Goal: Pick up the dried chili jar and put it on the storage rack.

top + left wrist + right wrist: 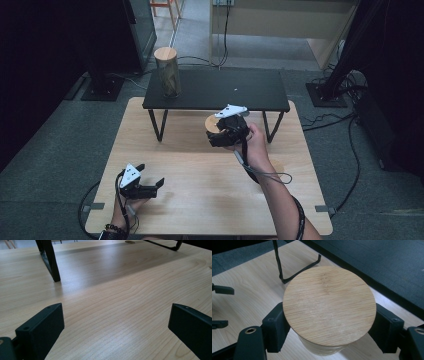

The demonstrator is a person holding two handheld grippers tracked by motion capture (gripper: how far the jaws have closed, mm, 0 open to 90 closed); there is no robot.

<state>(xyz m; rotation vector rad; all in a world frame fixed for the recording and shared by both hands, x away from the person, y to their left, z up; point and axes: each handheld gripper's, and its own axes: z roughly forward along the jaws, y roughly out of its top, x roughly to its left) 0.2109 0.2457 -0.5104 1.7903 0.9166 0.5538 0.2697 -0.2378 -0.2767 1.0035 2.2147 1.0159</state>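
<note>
Pale wood grain runs across the counter [200,170], and at its near left corner the left gripper [150,187] rests low over the boards, its jaws spread wide with nothing but bare wood between them, as the left gripper view shows. Farther back on the left, a tall wooden cylinder jar [167,71] stands upright on the left end of a black shelf [225,90] that sits on thin metal legs over the far half of the counter. Right of centre, just in front of the shelf's front edge, the right gripper [220,131] is closed on a short jar with a round bamboo lid [329,305]; in the right gripper view the two black jaws press against the jar's sides just under the lid. The person's right hand [255,147] grips the tool from behind, its cable [265,175] looping over the counter.
</note>
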